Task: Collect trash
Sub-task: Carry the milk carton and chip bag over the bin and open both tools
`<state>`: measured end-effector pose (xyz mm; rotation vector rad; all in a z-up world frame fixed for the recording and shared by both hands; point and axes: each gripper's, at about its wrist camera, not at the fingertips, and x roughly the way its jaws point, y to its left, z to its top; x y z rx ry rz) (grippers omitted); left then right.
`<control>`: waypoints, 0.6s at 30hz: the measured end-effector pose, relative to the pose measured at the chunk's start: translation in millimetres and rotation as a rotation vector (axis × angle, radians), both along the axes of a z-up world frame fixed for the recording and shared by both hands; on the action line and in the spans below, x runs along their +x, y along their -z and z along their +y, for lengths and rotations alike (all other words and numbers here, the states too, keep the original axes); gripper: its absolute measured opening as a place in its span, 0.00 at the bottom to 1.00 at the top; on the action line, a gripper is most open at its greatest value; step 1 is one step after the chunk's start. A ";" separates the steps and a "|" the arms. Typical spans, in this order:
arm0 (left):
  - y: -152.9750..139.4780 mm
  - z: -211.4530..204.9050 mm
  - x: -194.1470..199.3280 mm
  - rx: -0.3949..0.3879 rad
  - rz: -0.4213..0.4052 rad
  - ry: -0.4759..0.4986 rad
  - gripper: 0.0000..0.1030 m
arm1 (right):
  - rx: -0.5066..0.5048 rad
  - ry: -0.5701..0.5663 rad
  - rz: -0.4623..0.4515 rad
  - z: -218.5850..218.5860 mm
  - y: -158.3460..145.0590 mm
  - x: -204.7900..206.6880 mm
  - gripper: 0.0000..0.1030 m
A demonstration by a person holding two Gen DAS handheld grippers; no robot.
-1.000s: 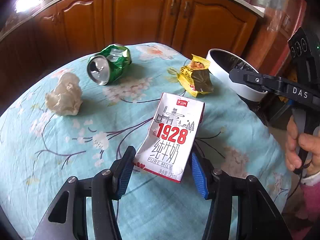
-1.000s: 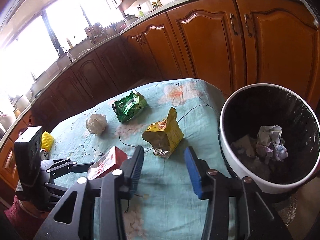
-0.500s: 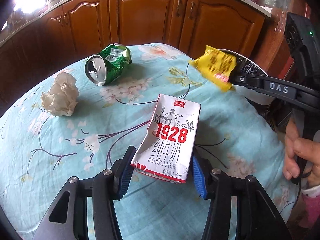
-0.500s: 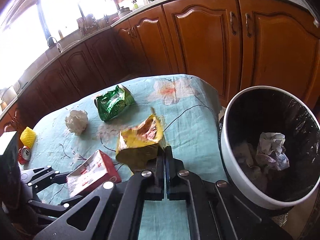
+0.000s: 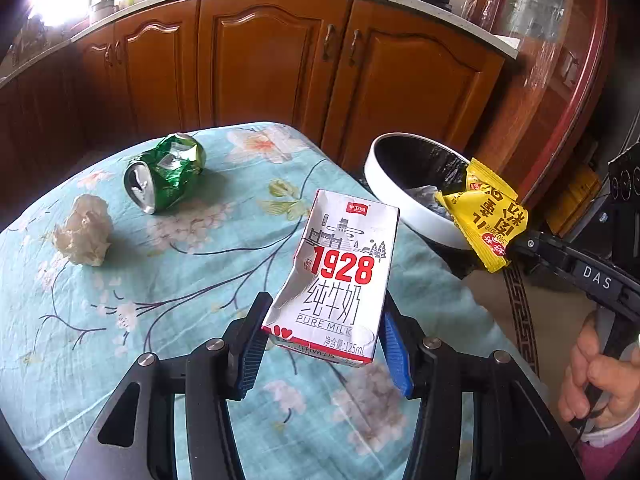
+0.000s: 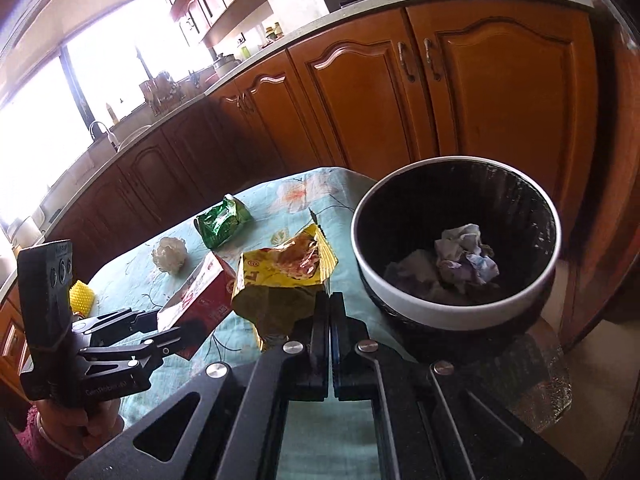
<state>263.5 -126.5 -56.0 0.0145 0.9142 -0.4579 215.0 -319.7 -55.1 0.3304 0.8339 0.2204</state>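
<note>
Trash is in both my hands now. My left gripper (image 5: 320, 344) squeezes the milk carton (image 5: 340, 276) above the table (image 5: 80, 340). My right gripper (image 6: 329, 312) is pinched tight on the yellow wrapper (image 6: 284, 280). The bin (image 6: 456, 312) sits at two o'clock. I think I should next carry both over it and let go.
</note>
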 end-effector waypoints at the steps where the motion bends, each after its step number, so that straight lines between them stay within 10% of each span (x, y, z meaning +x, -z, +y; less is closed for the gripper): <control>1: -0.8 -5.5 -0.2 0.001 0.000 0.007 0.49 | 0.001 0.010 0.001 -4.8 0.7 -1.8 0.00; 18: -16.2 -80.8 9.6 0.034 -0.039 0.103 0.49 | -0.028 0.131 -0.002 -70.7 -3.8 -7.6 0.00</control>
